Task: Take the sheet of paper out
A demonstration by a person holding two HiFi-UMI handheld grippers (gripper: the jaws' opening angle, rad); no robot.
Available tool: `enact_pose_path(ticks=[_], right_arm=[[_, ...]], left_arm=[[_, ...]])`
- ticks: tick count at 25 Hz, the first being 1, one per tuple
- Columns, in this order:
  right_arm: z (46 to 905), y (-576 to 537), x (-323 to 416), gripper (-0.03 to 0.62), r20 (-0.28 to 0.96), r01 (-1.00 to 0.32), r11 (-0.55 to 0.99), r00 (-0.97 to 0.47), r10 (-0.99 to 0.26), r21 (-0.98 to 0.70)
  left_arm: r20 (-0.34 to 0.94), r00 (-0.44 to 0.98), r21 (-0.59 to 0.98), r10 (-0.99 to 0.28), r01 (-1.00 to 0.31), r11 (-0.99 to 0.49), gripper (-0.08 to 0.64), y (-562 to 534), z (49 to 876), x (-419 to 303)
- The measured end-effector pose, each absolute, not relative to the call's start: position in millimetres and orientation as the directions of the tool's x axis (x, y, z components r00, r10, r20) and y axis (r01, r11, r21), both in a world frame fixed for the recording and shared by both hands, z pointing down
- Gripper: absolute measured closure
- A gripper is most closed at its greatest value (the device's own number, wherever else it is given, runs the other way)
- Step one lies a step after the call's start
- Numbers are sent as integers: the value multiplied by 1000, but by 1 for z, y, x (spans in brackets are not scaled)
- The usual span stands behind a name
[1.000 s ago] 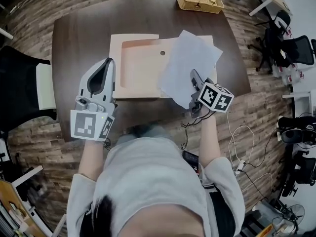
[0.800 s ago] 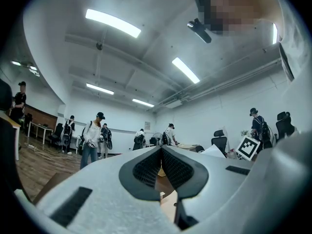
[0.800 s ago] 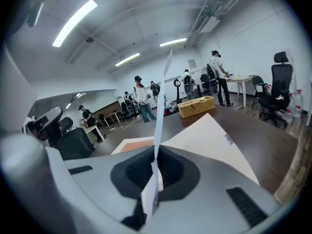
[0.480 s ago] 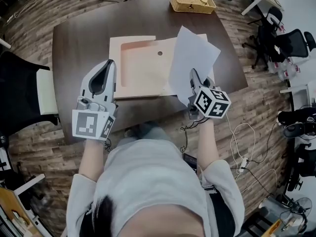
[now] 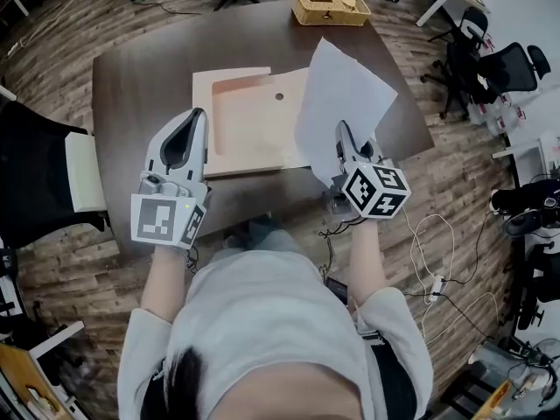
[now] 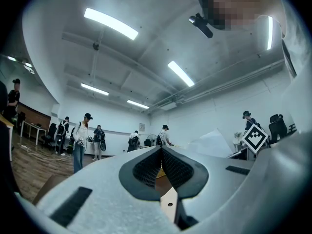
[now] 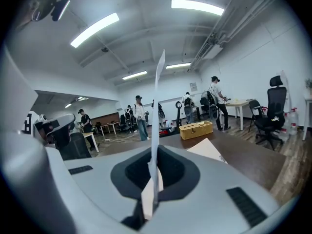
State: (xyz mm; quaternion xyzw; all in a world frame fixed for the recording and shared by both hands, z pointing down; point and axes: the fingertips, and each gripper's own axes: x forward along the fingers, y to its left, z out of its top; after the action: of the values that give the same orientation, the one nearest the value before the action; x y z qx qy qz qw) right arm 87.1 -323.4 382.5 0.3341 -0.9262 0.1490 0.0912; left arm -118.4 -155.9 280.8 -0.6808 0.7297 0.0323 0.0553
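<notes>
A white sheet of paper (image 5: 339, 99) stands nearly upright above the right end of a flat tan folder (image 5: 245, 129) on the dark table (image 5: 131, 77). My right gripper (image 5: 341, 131) is shut on the sheet's near lower edge. In the right gripper view the sheet (image 7: 157, 106) rises edge-on from between the jaws of my right gripper (image 7: 155, 152). My left gripper (image 5: 196, 114) hovers beside the folder's left edge, its tips together and nothing in them. In the left gripper view, my left gripper (image 6: 161, 151) shows its pads meeting, with the sheet (image 6: 210, 143) off to the right.
A woven basket (image 5: 331, 7) sits at the table's far edge. A dark chair (image 5: 39, 160) stands at the left and office chairs (image 5: 490, 68) at the right. Cables (image 5: 429, 261) lie on the wood floor. Several people stand in the room behind.
My right gripper has risen with the sheet, which went from lying over the folder's right end to standing upright. The left gripper has barely moved.
</notes>
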Motion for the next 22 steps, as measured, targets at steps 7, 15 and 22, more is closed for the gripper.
enact_pose_path(ticks=[7,15,22], right_arm=[[352,-305,91,578,185,-648,737,-762,-621,-192],[335,-290,94,578,131,-654,746,-756,-641,-124],[318,-279,99,578,80,-671,737,-741,-666,-78]], left_arm=[[-127,-50,-31,-991,-998,54,551,-148,279,-115],[-135,-34,-39,-990,-998,39,551,-147,278,-112],[-146,-28,-38,-989,-999,33,551,-144,271,-110]])
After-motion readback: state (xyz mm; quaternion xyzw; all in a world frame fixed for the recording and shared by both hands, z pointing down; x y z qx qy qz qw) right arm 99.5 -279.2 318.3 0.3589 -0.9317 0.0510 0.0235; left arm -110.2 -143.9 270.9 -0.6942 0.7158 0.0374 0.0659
